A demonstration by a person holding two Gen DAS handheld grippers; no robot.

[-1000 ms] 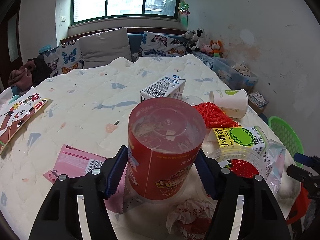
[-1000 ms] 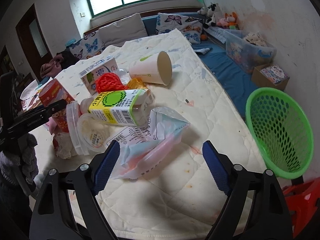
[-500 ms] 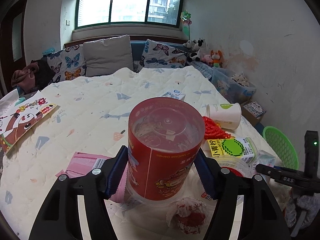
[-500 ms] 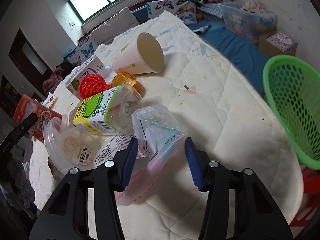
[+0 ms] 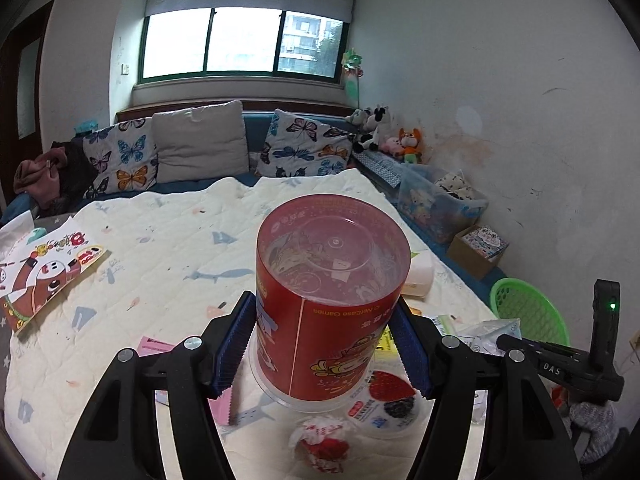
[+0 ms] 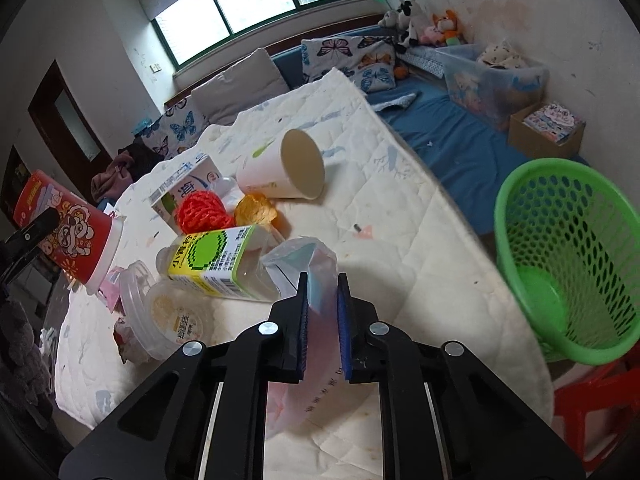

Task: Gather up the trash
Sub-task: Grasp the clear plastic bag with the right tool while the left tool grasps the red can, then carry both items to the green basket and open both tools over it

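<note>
Red and clear plastic fill the middle of the left wrist view: a red tub sits upside down between the blue pads of the left gripper, whose jaws are closed against its two sides and carry it above the bed. Below it on the quilt lie a crumpled wrapper, a round lid with a fruit picture and a pink packet. A white paper cup shows just behind the tub on the right. A green basket stands off the right edge of the bed, and the other gripper's black body reaches in from the right. A picture book lies at the left edge.

In the right wrist view the right gripper has its jaws pinched tight on a thin plastic bag, which stands up between the pads and hangs down behind them, off the quilt. Just beside it lies a bottle with a green and yellow label, touching a clear tub. Behind are an orange net ball, a yellow wrapper, a milk carton and the paper cup on its side. The green basket stands to the right, near a red stool. The red tub appears at far left, tilted.
</note>
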